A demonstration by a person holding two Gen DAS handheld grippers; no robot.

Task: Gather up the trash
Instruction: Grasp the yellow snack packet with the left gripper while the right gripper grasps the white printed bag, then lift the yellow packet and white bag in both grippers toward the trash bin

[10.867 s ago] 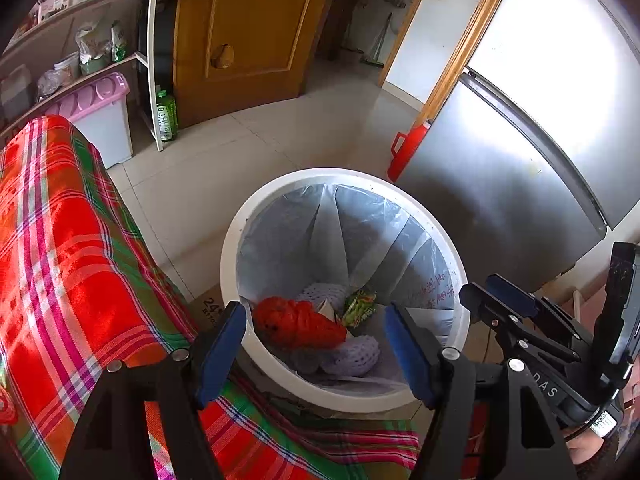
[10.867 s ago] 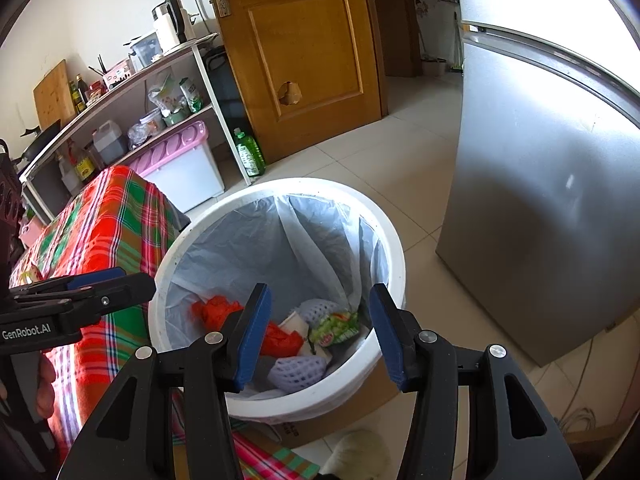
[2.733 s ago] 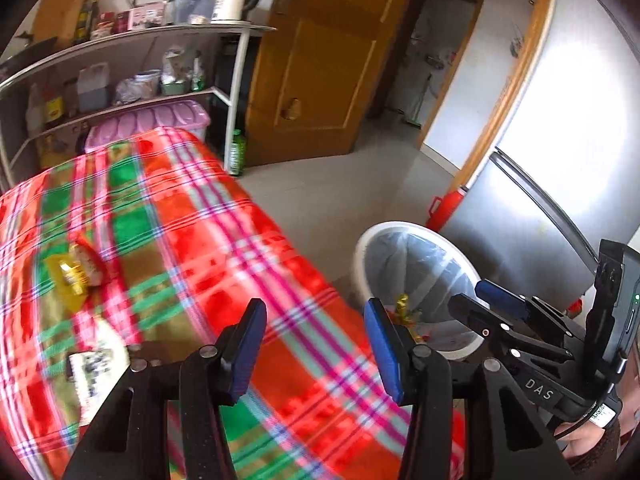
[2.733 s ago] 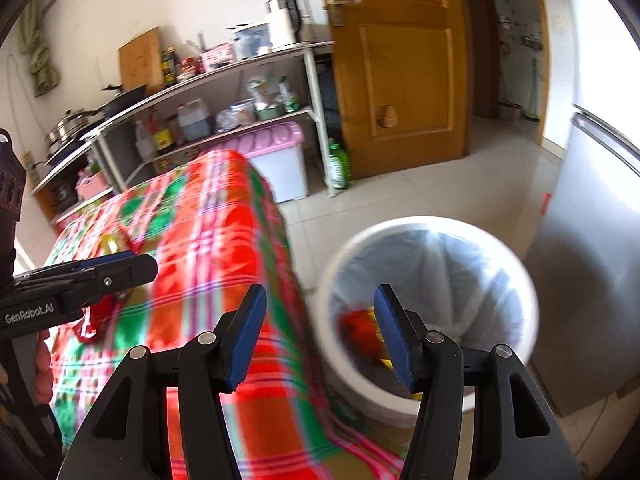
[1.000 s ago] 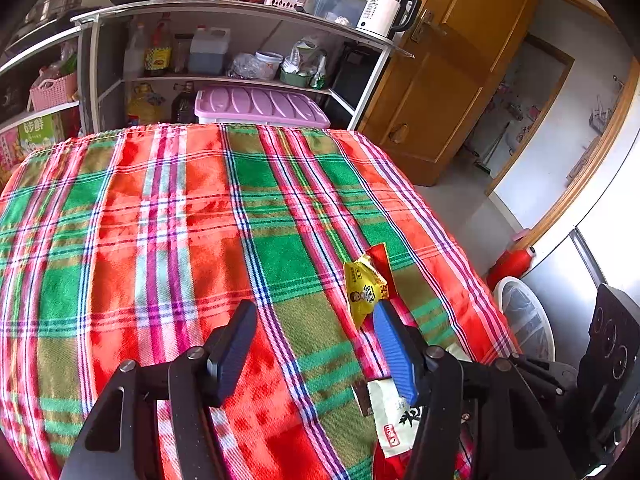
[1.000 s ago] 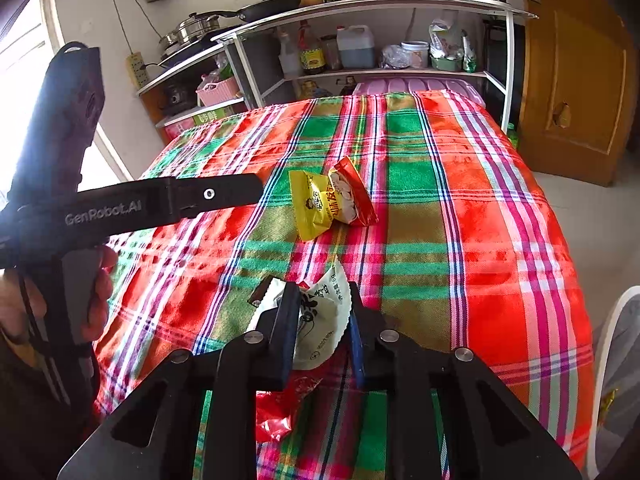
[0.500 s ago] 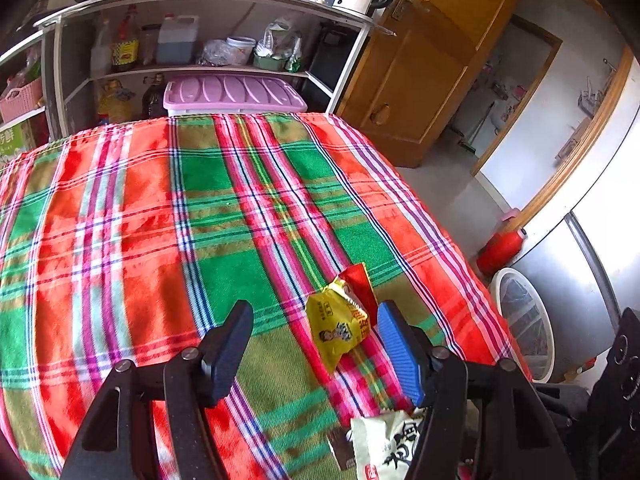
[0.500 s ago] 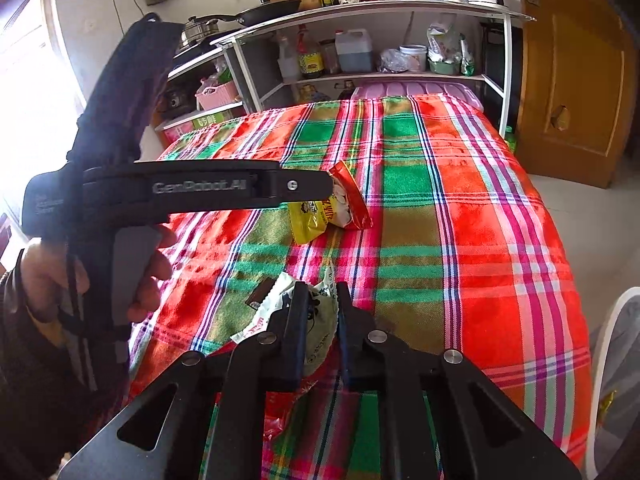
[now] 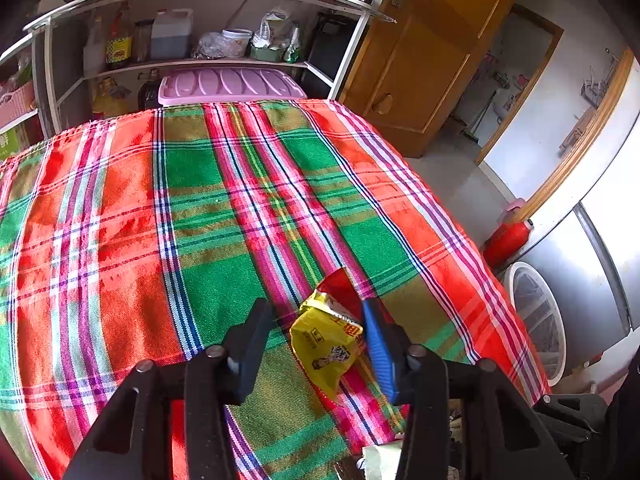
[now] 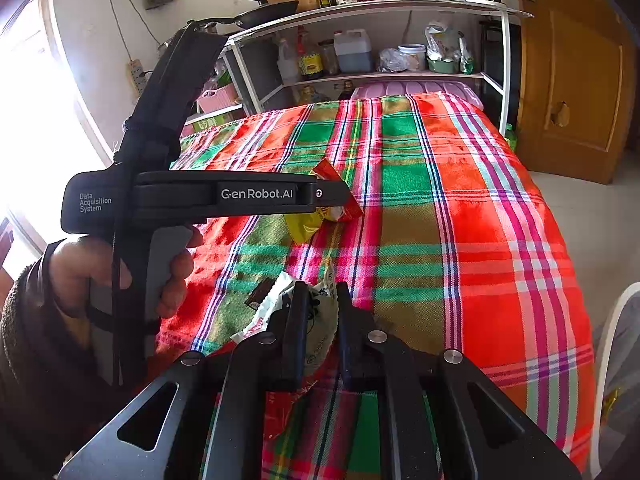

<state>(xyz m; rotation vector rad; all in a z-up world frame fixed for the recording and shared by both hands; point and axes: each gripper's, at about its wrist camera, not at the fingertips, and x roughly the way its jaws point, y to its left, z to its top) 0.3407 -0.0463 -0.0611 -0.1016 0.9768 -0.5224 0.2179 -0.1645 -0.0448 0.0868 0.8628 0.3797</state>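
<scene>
Left claw [image 9: 316, 344] was closing round the crinkled yellow-and-red snack packet [image 9: 326, 344]; right claw [image 10: 320, 320] had clamped the white printed wrapper [image 10: 316, 312]; both pickups near.

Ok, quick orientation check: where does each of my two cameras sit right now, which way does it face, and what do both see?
Left wrist: on the left gripper, angled down over the plaid tablecloth toward the shelving; its jaws are closing around the yellow snack packet.
Right wrist: on the right gripper, angled down the table; shut on the white wrapper. The left hand holding the other gripper shows.
Shared: packet, tablecloth, pink bin lid, trash bin.
</scene>
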